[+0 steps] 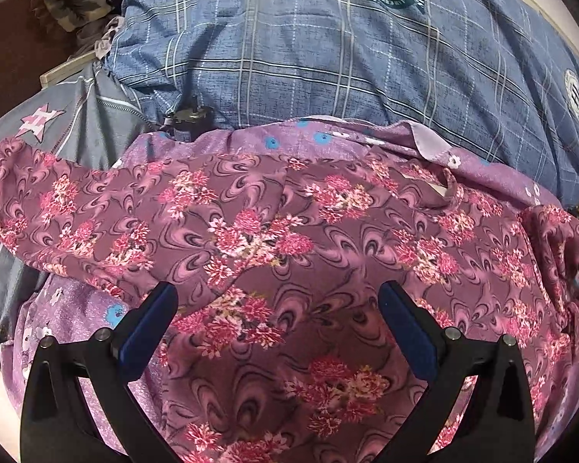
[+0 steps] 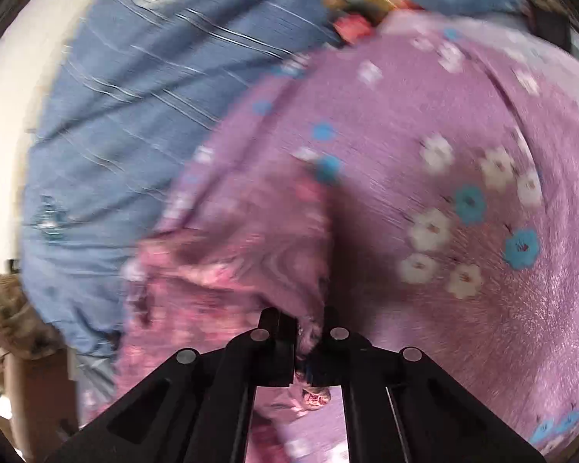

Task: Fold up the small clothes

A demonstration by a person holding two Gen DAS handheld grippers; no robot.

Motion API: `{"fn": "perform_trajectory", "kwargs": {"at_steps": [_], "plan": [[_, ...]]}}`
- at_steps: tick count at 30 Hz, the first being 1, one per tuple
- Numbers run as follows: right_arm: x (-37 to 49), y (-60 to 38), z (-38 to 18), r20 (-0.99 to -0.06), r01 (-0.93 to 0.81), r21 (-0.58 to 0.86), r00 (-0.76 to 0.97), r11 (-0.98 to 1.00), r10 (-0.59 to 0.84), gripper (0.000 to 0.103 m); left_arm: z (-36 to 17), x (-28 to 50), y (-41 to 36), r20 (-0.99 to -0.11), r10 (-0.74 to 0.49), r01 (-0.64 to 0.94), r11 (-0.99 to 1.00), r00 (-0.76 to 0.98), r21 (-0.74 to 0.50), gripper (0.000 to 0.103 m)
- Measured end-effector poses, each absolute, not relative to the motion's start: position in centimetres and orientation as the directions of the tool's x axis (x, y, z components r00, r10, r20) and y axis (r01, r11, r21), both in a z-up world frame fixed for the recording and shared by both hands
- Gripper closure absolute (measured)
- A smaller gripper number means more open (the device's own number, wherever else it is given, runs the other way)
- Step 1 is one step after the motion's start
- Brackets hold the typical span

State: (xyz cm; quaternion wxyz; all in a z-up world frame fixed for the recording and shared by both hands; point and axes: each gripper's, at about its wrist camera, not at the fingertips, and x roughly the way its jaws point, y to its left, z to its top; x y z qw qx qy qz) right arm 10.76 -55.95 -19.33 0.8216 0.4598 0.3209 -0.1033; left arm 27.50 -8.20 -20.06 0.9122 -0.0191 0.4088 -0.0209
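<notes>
A maroon garment with pink flower clusters (image 1: 289, 239) lies spread over a lilac cloth with blue and white flowers (image 1: 73, 308). My left gripper (image 1: 278, 308) hovers just over its near part, jaws wide apart with nothing between them. In the blurred right wrist view, my right gripper (image 2: 308, 332) is shut on an edge of the same pink-flowered garment (image 2: 227, 270), a fold of cloth pinched between the fingers. The lilac flowered cloth (image 2: 444, 154) lies beyond.
A blue checked bedcover (image 1: 328, 58) with round badges bulges behind the garment, also visible as blue checked fabric (image 2: 115, 135) in the right wrist view. A grey cloth with a pink star (image 1: 42, 119) lies at left. A small dark object (image 1: 187, 121) sits at the bedcover's edge.
</notes>
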Motion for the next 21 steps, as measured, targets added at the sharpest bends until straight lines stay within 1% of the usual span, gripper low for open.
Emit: {"fn": "perform_trajectory", "kwargs": {"at_steps": [1, 2, 3, 5, 7, 9, 11, 12, 13, 14, 15, 17, 18, 19, 21], "plan": [[10.6, -55.7, -18.0, -0.594, 0.435, 0.710, 0.792, 0.554, 0.139, 0.100, -20.0, 27.6, -7.9, -0.745, -0.057, 0.016, 0.998, 0.664, -0.062, 0.000], [10.4, -55.1, -15.4, -0.541, 0.381, 0.747, 0.825, 0.545, 0.165, 0.100, -19.9, 27.6, -7.7, -0.744, -0.060, 0.011, 0.997, 0.665, -0.071, 0.000], [10.3, -54.8, -14.0, -0.513, 0.351, 0.764, 0.840, 0.541, 0.180, 0.100, -19.7, 27.6, -7.4, -0.742, -0.062, 0.004, 0.997, 0.668, -0.080, 0.000], [10.7, -53.2, -9.4, -0.435, 0.256, 0.796, 0.871, 0.548, 0.226, 0.100, -19.5, 27.5, -6.7, -0.737, -0.063, -0.013, 0.995, 0.673, -0.097, 0.000], [11.6, -51.0, -5.4, -0.399, 0.187, 0.786, 0.881, 0.589, 0.254, 0.100, -19.3, 27.6, -5.8, -0.736, -0.062, -0.035, 0.993, 0.674, -0.115, 0.000], [13.4, -47.7, -2.6, -0.394, 0.136, 0.776, 0.867, 0.616, 0.305, 0.100, -19.1, 27.8, -4.6, -0.738, -0.065, -0.058, 0.988, 0.671, -0.140, 0.000], [16.2, -43.4, -1.2, -0.396, 0.080, 0.783, 0.829, 0.617, 0.394, 0.100, -18.9, 27.9, -3.4, -0.737, -0.068, -0.081, 0.983, 0.672, -0.164, 0.000], [17.0, -42.0, -1.2, -0.399, 0.065, 0.783, 0.816, 0.618, 0.419, 0.100, -18.7, 28.0, -2.6, -0.735, -0.066, -0.097, 0.979, 0.675, -0.177, 0.000], [18.2, -40.1, -1.4, -0.405, 0.050, 0.786, 0.795, 0.617, 0.451, 0.094, -18.5, 28.1, -1.7, -0.730, -0.059, -0.117, 0.975, 0.681, -0.189, 0.000], [19.8, -38.0, -2.1, -0.422, 0.051, 0.792, 0.767, 0.609, 0.484, 0.094, -18.4, 28.1, -0.9, -0.726, -0.050, -0.133, 0.972, 0.685, -0.193, 0.000], [21.5, -36.0, -3.3, -0.451, 0.073, 0.798, 0.730, 0.598, 0.514, 0.089, -18.3, 28.2, 0.0, -0.724, -0.035, -0.154, 0.969, 0.689, -0.193, 0.000], [24.0, -32.8, -6.2, -0.506, 0.110, 0.803, 0.645, 0.586, 0.573, 0.063, -18.5, 28.4, 1.7, -0.732, -0.009, -0.185, 0.965, 0.681, -0.184, 0.000], [24.8, -31.6, -7.7, -0.511, 0.112, 0.814, 0.603, 0.570, 0.612, 0.037, -18.6, 28.5, 2.2, -0.736, -0.007, -0.190, 0.964, 0.677, -0.184, 0.000], [25.5, -30.5, -9.3, -0.504, 0.120, 0.832, 0.572, 0.542, 0.647, 0.035, -18.8, 28.6, 2.9, -0.743, -0.009, -0.196, 0.962, 0.669, -0.188, 0.000], [25.9, -29.2, -11.3, -0.484, 0.124, 0.850, 0.567, 0.512, 0.666, 0.035, -19.0, 28.6, 3.9, -0.750, -0.011, -0.205, 0.959, 0.661, -0.194, 0.000]]}}
